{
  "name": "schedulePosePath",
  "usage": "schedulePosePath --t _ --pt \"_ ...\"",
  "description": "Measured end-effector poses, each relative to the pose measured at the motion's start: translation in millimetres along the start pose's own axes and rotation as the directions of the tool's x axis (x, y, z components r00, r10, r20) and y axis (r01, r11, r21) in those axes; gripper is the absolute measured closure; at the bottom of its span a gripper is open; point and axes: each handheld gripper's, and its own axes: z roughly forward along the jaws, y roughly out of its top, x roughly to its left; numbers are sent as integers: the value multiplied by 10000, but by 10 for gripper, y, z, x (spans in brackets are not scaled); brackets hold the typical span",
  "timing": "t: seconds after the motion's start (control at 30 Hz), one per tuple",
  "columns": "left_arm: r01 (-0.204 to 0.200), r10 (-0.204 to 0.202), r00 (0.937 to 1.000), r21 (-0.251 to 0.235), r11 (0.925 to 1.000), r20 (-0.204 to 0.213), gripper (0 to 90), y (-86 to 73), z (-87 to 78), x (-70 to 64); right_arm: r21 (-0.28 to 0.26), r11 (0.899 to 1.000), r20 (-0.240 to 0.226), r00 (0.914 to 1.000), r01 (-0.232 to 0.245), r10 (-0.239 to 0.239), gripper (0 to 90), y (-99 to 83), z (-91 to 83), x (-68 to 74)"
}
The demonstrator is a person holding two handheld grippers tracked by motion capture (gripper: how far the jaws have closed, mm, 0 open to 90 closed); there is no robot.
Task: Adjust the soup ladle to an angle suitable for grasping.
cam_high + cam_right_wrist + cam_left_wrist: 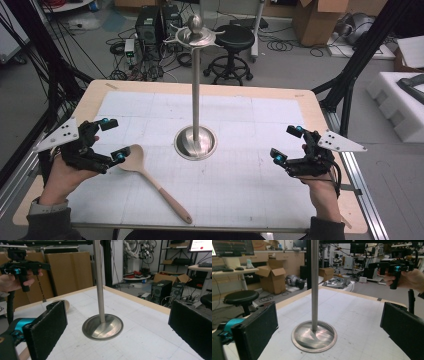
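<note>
Holding both tools spread and empty, I note the wooden spoon (150, 176) flat on the table (310, 107), its bowl just beside my left tool (114, 140), handle running toward me and rightward, my right tool (286, 145) well apart.

Stand (195, 141) glossy brushed metal, spoon (150, 179) smooth matt wood, table (310, 107) w/ pale wood rim, matt paper top.

No text, label, brand, number or sign can be read anywhere.
</note>
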Motion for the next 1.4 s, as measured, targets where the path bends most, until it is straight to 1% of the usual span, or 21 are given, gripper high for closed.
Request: schedulePosePath --t 0.1,0.2,0.23,0.27,0.3,0.4,0.43,0.47,0.5,0.53,0.6,0.63,0.67,0.77,0.87,1.0,1.07,1.17,1.27,1.3,1.4 --pt "-6 5 10000 77 10000 65 18 -5 10 -8 17 10000 -14 10000 -3 3 10 -7 7 -2" --pt "15 -17 9999 140 9999 129 81 -11 13 -7 14 10000 -34 10000 44 -44 10 -7 10 -4" --pt "-52 50 9999 142 9999 150 81 -16 12 -9 16 10000 -45 10000 30 -30 10 -7 11 -3" --pt "-78 74 9997 165 9998 250 183 -19 9 -7 32 10000 -43 10000 60 -60 10 -9 13 -5" --pt "-70 64 9997 209 9998 247 236 -24 2 -6 26 10000 -47 10000 59 -59 10 -11 14 -7" --pt "-43 37 9998 281 9996 210 473 -24 -11 -7 69 10000 -54 10000 -18 19 10 -18 16 -8" --pt "-169 164 9996 253 9995 209 473 -27 -20 -12 69 10000 -54 10000 -18 19 10 -18 16 -8" --pt "-215 211 9995 174 9996 221 560 -33 -23 -24 80 10000 -87 10000 11 -10 10 -19 15 -9" --pt "-312 306 9993 284 9991 223 656 -43 -15 -37 40 9999 -150 9998 119 -118 10 -21 17 -8" --pt "-312 306 9993 284 9991 223 706 -43 -15 -37 35 9999 -188 9997 143 -142 10 -21 17 -5" --pt "-417 408 9990 530 9977 180 803 -59 2 -49 2 9998 -233 9995 209 -209 10 -19 22 -3" --pt "-420 409 9990 782 9960 164 852 -81 22 -52 41 9998 -236 9995 188 -187 10 -19 21 0" --pt "-420 409 9990 782 9960 164 875 -81 22 -52 41 9998 -236 9995 188 -187 10 -19 21 0" --pt "-354 322 9989 999 9944 334 896 -124 51 -55 18 9998 -215 9996 205 -204 10 -19 19 -4" --pt "-456 424 9987 1319 9902 273 898 -169 79 -57 5 9999 -231 9996 165 -165 10 -19 12 -4" --pt "-207 172 9996 1657 9860 226 897 -235 121 -33 10 9999 -222 9997 137 -137 10 -25 12 -10" --pt "-50 10 9998 1992 9799 200 898 -296 153 -12 28 9999 -206 9996 171 -170 10 -29 15 -13" --pt "206 -295 9990 2399 9706 336 898 -389 198 17 45 9999 -226 9997 112 -111 10 -32 19 -9" --pt "495 -643 9968 2643 9632 476 898 -456 241 33 -20 9998 -157 9997 201 -201 10 -30 17 -11" --pt "494 -666 9964 2786 9591 529 899 -470 255 34 -12 9999 -170 9997 171 -171 10 -29 15 -10" --pt "504 -688 9965 3148 9478 477 899 -513 296 25 -36 9998 -157 9997 199 -199 11 -35 18 -15"
